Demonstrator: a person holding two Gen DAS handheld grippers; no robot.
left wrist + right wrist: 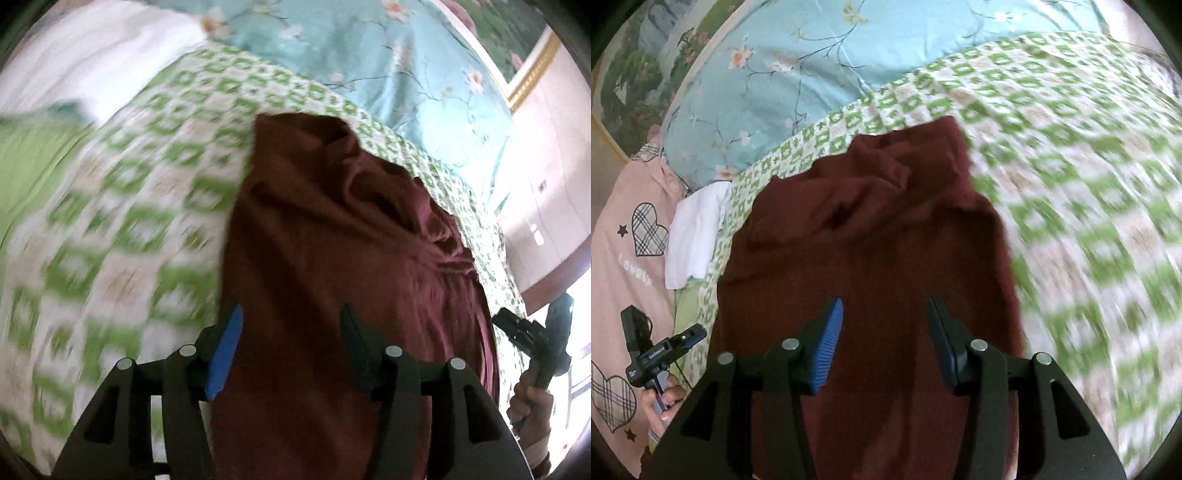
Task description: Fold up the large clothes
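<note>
A dark maroon garment [332, 240] lies in a long rumpled strip on the green-and-white patterned bedspread [129, 184]; it also shows in the right wrist view [871, 240]. My left gripper [291, 332] hovers over its near end, jaws open with nothing between them. My right gripper [884, 325] is likewise open and empty above the garment's near part. The right gripper's body [532, 339] shows at the right edge of the left wrist view, and the left gripper's body [653, 354] shows at the lower left of the right wrist view.
A light blue floral pillow [775, 74] lies beyond the garment at the head of the bed. A white cloth [694, 236] lies at the bed's edge. A pink garment with plaid hearts [624, 258] is at far left. White bedding [92, 62] is at upper left.
</note>
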